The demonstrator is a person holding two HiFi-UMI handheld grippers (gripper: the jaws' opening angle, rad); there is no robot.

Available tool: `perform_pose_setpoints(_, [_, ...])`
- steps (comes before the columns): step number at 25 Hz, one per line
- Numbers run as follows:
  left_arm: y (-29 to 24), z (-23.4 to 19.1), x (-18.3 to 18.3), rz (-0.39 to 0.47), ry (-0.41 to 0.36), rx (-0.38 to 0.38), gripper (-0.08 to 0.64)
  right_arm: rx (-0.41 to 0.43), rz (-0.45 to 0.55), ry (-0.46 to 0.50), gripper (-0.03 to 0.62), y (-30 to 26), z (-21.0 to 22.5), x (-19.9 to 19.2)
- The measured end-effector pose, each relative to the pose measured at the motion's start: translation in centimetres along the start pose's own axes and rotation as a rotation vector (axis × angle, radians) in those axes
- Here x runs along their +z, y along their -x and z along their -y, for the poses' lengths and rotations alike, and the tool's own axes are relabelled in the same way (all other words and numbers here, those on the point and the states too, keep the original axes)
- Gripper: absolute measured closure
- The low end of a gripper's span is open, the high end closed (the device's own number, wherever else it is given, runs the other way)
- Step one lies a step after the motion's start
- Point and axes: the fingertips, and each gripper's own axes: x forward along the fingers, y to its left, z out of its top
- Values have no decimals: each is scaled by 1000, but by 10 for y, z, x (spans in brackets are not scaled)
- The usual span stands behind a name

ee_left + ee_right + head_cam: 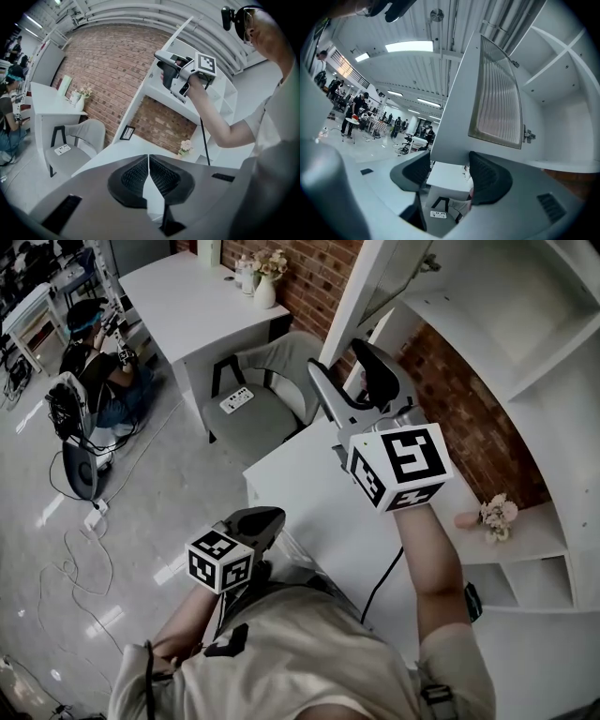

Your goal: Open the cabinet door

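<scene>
The white cabinet hangs on the brick wall, and its door, white-framed with a ribbed glass panel, stands swung out toward me. My right gripper is raised just below the door's lower edge with its jaws open; in the right gripper view the edge runs above the gap and neither pad touches it. My left gripper hangs low by my body. Its pads meet in the left gripper view with nothing between them. That view also shows the right gripper under the door.
A white desk stands below the cabinet, with a grey chair beside it. A small flower bunch lies on a lower shelf. A second desk carries a vase. A person sits on the floor near cables.
</scene>
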Motion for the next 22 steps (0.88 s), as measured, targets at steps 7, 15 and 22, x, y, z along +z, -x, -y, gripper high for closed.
perform_pose_setpoints(7, [24,-28,-1,23,33,56,537,-37,14,3,319,-25,-9,3])
perform_pose_setpoints(15, [42,-56,3,34,49,94,537,-58,5,-5,322,-60,-13,4])
perform_pose_setpoints(22, [52,-73,5,38,61,106,537,-87,6,-1,322,-74,-12,2])
